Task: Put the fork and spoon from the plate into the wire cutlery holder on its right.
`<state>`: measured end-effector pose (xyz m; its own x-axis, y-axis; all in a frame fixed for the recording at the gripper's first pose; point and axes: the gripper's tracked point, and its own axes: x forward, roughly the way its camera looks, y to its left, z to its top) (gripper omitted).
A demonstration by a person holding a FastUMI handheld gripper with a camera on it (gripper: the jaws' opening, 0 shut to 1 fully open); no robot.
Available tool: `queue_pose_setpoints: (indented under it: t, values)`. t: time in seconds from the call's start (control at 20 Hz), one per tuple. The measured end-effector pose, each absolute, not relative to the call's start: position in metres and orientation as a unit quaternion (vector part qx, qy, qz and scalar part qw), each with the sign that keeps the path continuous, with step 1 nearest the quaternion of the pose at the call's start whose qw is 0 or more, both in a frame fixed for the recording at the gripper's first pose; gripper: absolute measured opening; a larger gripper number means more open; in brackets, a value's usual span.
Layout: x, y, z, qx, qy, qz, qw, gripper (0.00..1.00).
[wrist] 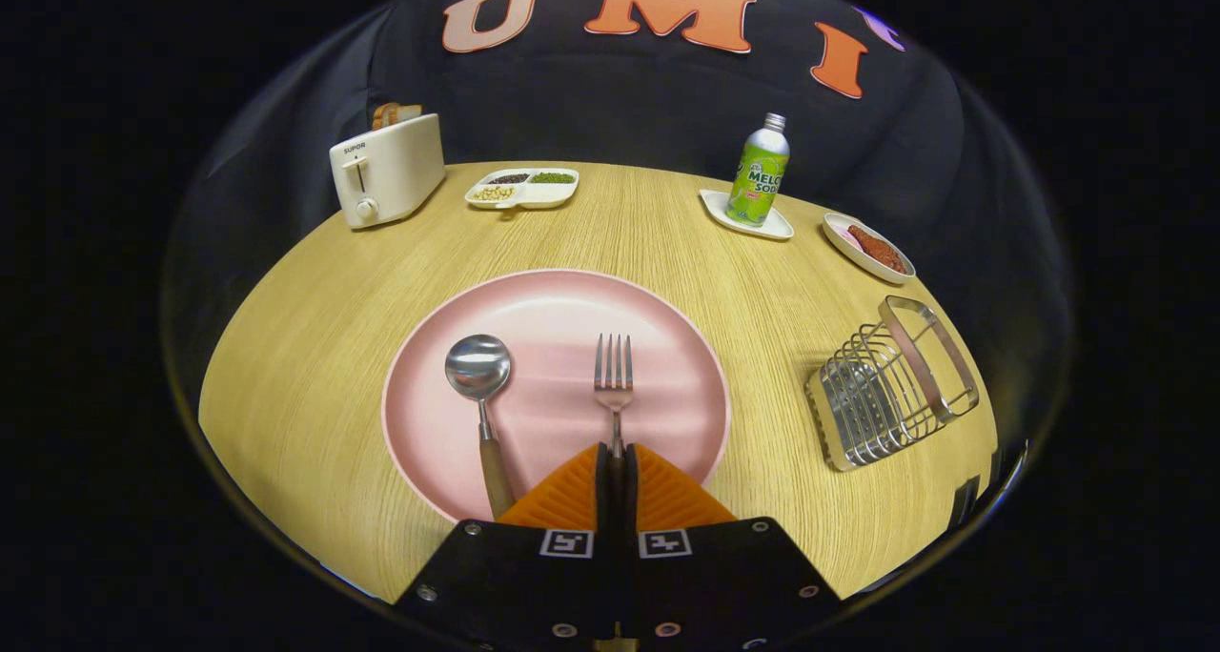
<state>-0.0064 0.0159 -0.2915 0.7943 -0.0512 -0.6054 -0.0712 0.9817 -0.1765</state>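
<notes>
The jaws of the gripper [616, 461] are closed on the fork [614, 377] handle. The fork is laid lengthwise on the pink plate [558, 309], tines pointed away. A level lift is advised. The spoon [479, 385] is laid alongside; the wire cutlery holder [891, 385] is placed rightward on the tabletop [315, 347].

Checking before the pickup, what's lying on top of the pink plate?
A spoon and a fork lie on the pink plate. The gripper covers the fork's handle, jaws closed around it.
</notes>
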Motion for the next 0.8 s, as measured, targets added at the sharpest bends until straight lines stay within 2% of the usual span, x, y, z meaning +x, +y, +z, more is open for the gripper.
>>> queue_pose_setpoints:
  t: [0.8]
  values:
    - [-0.020,0.000,-0.233,-0.063,0.313,0.031,0.947,0.01]
